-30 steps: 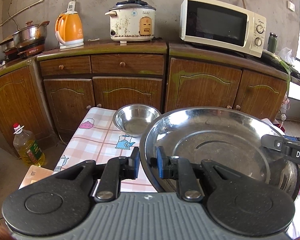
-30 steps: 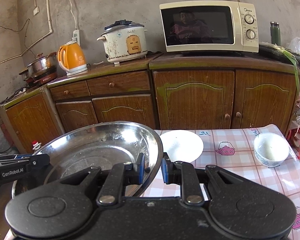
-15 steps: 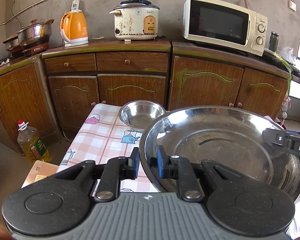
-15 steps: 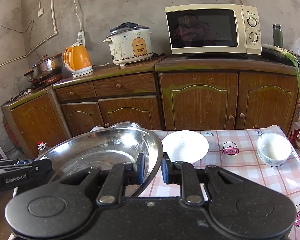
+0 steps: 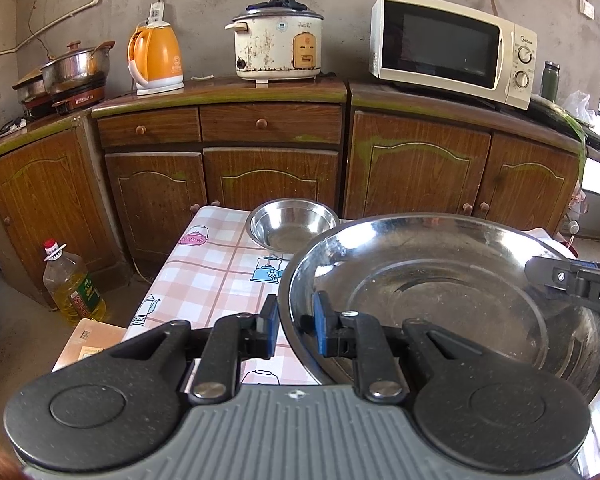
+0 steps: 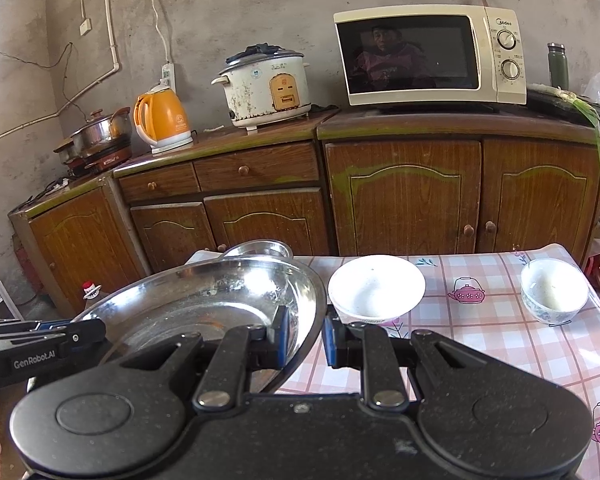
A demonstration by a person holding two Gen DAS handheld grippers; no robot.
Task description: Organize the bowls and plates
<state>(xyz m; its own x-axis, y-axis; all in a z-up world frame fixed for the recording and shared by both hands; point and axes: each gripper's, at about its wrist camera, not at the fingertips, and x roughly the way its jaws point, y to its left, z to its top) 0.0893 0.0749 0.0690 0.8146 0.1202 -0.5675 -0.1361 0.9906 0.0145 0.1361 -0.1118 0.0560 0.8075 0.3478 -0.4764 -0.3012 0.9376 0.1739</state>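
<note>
Steel basin (image 5: 440, 280): you have it lifted over the tabletop's (image 5: 204, 280) left end; thin, stiff, slick metal, so take it by the rim
Left hand-held gripper (image 5: 294, 326): nearly closed, pinching the basin's left rim
Right hand-held gripper (image 6: 306, 336): clamped on the opposite rim
Small steel bowl (image 5: 294, 228): at the far left corner

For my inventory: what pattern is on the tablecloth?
Pink-and-white checked tablecloth with small teapot pictures, clearest in the right wrist view.
</note>
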